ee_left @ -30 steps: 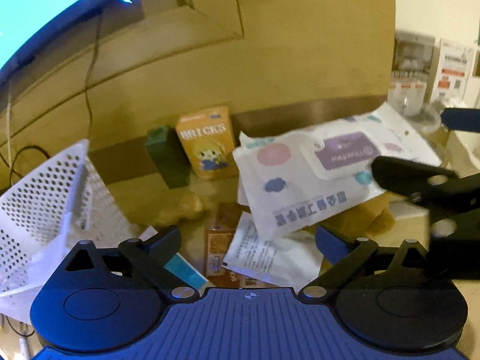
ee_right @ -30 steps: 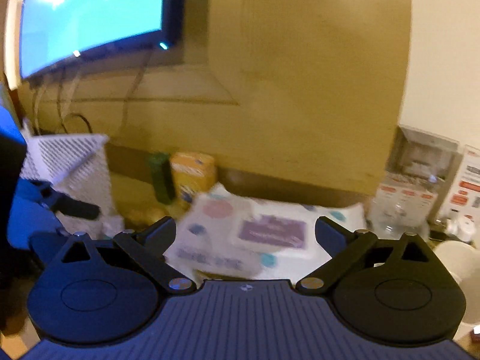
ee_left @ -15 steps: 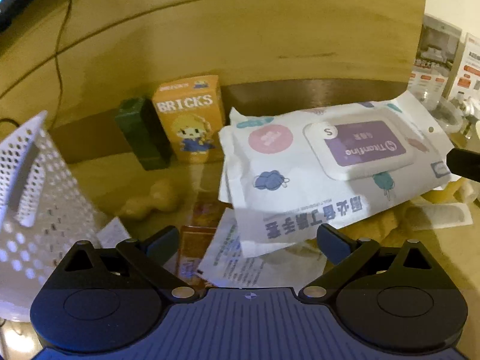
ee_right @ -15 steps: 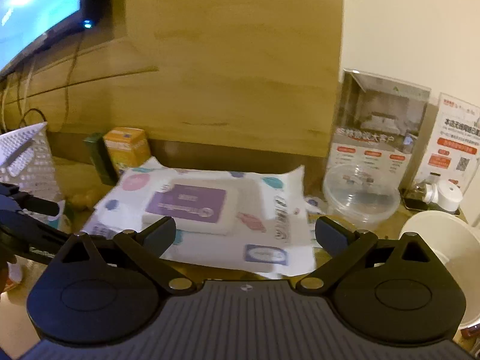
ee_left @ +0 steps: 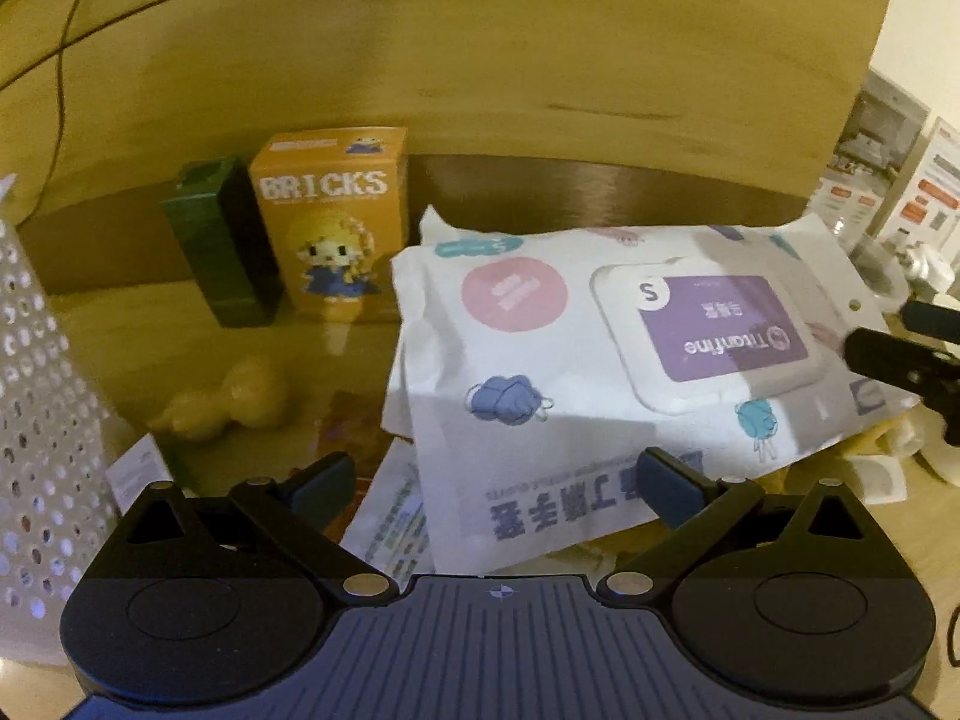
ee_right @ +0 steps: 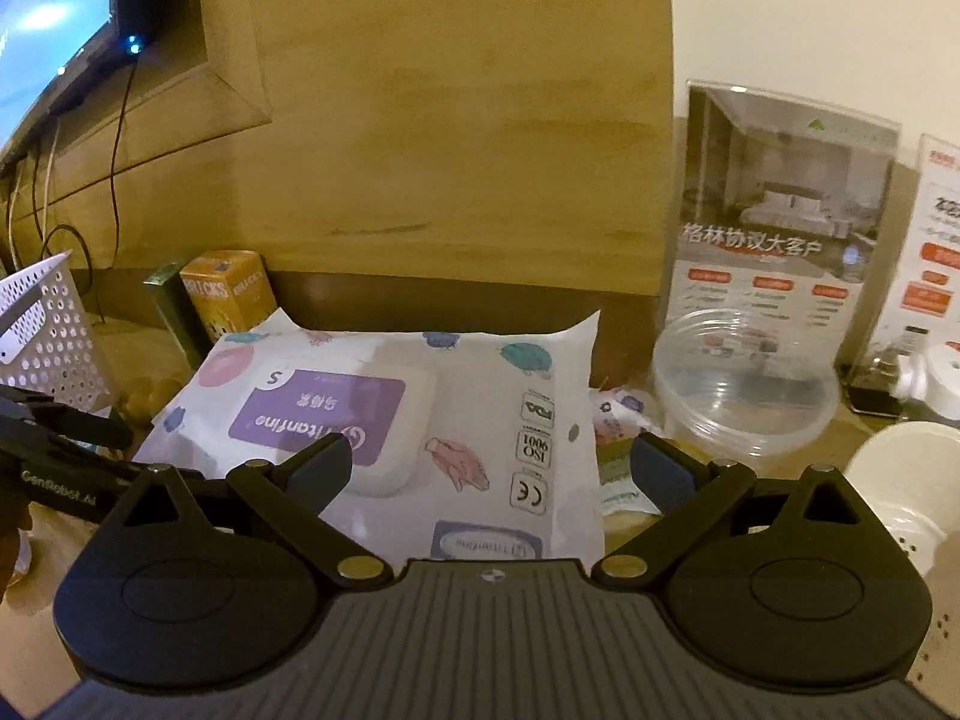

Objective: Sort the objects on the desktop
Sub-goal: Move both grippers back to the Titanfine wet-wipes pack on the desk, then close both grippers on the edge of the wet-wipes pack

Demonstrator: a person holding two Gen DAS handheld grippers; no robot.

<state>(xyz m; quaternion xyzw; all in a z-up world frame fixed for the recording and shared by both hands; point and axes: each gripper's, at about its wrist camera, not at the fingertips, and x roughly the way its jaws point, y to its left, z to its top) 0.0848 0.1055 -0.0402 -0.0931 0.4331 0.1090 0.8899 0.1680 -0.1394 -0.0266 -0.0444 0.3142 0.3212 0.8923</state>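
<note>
A white wet-wipes pack (ee_left: 606,360) with a purple lid lies on a pile of papers on the wooden desk; it also shows in the right wrist view (ee_right: 384,420). My left gripper (ee_left: 498,480) is open at the pack's near left corner, its jaws either side of that corner. My right gripper (ee_right: 489,465) is open over the pack's right end. An orange BRICKS box (ee_left: 333,222) and a dark green box (ee_left: 225,246) stand by the back wall. A yellow gourd-shaped toy (ee_left: 222,402) lies on the desk.
A white perforated basket (ee_left: 42,420) stands at the left, also in the right wrist view (ee_right: 48,330). Clear plastic tubs (ee_right: 744,384), a leaflet stand (ee_right: 774,222) and a white bowl (ee_right: 906,480) stand at the right. Papers (ee_left: 390,510) lie under the pack.
Both grippers have moved in closer to the wipes pack. The left view has swung down from the screen towards the desk; the right view has swung right towards the tubs.
</note>
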